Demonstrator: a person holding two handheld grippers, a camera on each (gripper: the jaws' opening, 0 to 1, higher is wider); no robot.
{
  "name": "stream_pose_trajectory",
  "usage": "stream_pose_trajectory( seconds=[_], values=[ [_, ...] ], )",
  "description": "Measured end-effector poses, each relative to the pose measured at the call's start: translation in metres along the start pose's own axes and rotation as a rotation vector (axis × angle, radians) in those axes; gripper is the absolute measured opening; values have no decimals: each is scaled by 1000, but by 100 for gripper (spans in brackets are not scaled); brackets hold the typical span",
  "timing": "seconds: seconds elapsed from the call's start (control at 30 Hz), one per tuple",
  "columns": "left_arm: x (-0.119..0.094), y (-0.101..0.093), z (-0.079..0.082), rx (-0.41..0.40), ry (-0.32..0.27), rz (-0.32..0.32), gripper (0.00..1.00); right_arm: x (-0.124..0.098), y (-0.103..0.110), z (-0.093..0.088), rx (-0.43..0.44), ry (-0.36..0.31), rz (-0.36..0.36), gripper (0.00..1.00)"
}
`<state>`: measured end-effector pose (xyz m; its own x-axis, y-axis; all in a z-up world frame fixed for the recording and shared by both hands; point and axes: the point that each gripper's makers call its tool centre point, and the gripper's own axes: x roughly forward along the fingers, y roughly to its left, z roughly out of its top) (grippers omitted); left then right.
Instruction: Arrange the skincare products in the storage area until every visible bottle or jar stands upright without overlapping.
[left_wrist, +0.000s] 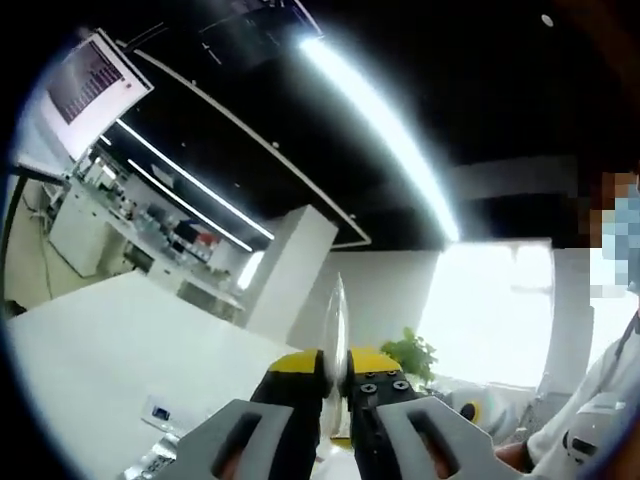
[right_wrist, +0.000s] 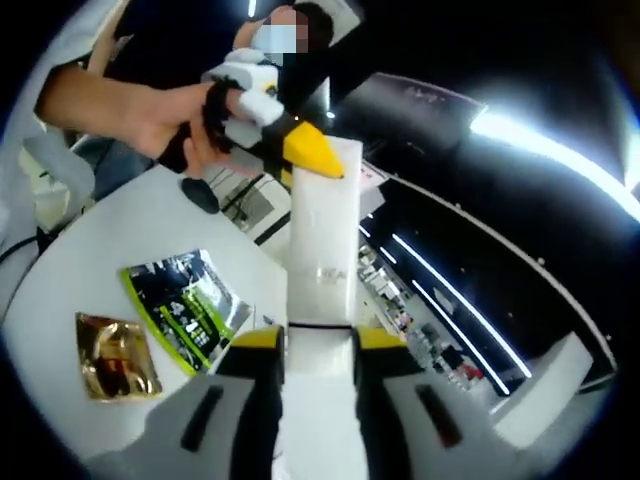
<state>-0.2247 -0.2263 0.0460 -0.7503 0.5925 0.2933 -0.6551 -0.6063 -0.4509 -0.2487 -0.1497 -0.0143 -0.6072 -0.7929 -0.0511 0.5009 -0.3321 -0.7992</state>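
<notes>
A long white flat packet (right_wrist: 322, 240) is held up above the white table (right_wrist: 90, 280). My right gripper (right_wrist: 320, 342) is shut on its near end. My left gripper (right_wrist: 318, 165), held by a person's hand (right_wrist: 160, 115), pinches the far end with its yellow tips. In the left gripper view the same packet (left_wrist: 337, 320) appears edge-on as a thin silvery sliver between the shut jaws of my left gripper (left_wrist: 337, 368). A green and black sachet (right_wrist: 185, 305) and a gold sachet (right_wrist: 115, 355) lie flat on the table, side by side and apart.
A small dark object (right_wrist: 200, 195) lies on the table near the hand. A person in white (left_wrist: 590, 400) stands to the right. A wall screen (left_wrist: 95, 80), a white pillar (left_wrist: 290, 270) and a potted plant (left_wrist: 410, 355) are further off.
</notes>
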Motion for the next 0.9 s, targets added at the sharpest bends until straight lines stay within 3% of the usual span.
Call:
stream_pose_trajectory(
  seconds=[0.27, 0.5, 0.9],
  values=[
    [19, 0, -11, 8, 33, -9, 5, -14, 5, -18, 100, 19, 21, 26],
    [34, -1, -14, 21, 66, -16, 5, -29, 5, -31, 279, 8, 38, 29],
    [61, 2, -28, 62, 142, -28, 6, -60, -3, -55, 512, 20, 29, 32]
  ],
)
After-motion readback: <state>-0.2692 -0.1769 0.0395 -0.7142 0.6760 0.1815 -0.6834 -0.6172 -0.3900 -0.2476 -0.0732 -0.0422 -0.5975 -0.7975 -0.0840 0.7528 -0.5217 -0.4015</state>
